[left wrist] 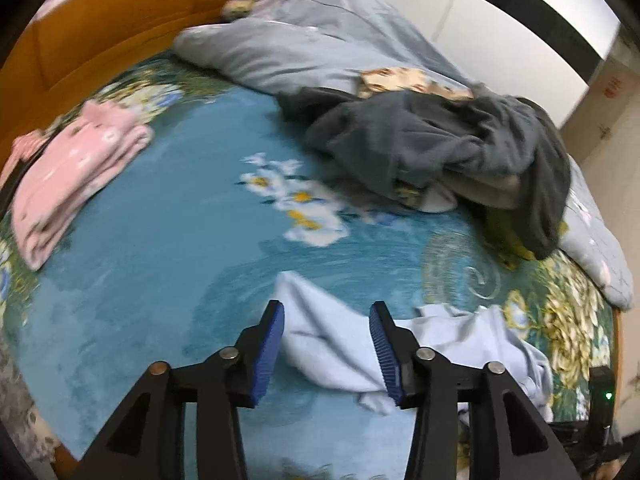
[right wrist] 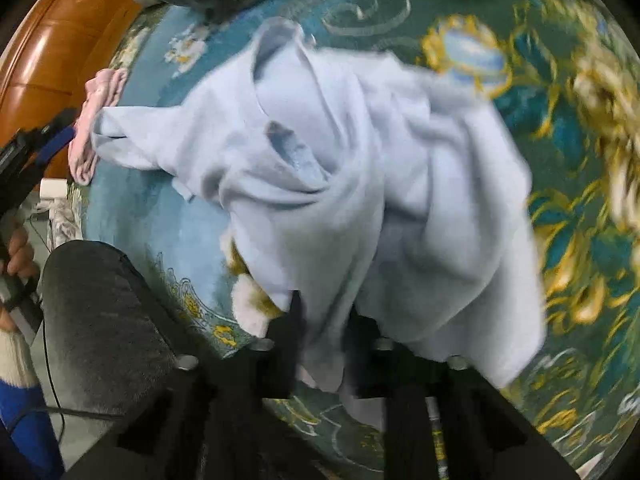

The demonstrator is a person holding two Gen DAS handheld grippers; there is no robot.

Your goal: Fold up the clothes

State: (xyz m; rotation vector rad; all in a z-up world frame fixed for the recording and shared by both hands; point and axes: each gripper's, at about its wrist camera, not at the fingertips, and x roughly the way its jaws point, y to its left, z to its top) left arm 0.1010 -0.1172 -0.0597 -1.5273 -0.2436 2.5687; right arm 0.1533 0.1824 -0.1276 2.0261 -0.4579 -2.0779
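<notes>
— Where was the shirt?

— The pale blue shirt lay crumpled on the teal flowered bedspread, near the bed's edge. In the right wrist view it hung bunched up from the right gripper, whose two fingers were pressed together on a fold of its cloth.

— And the left gripper?

— The left gripper had its blue-padded fingers spread apart, with nothing between them. It hovered over the shirt's near edge; I could not tell whether it touched the cloth.

— What else lay on the bed?

— A folded pink garment sat on the far left by the wooden headboard. A heap of dark grey clothes was piled towards the right, and a grey quilt lay bunched behind it.

— Any sign of the person?

— In the right wrist view, a leg in grey trousers was beside the bed, and a hand at the left edge held the other gripper's handle.
</notes>
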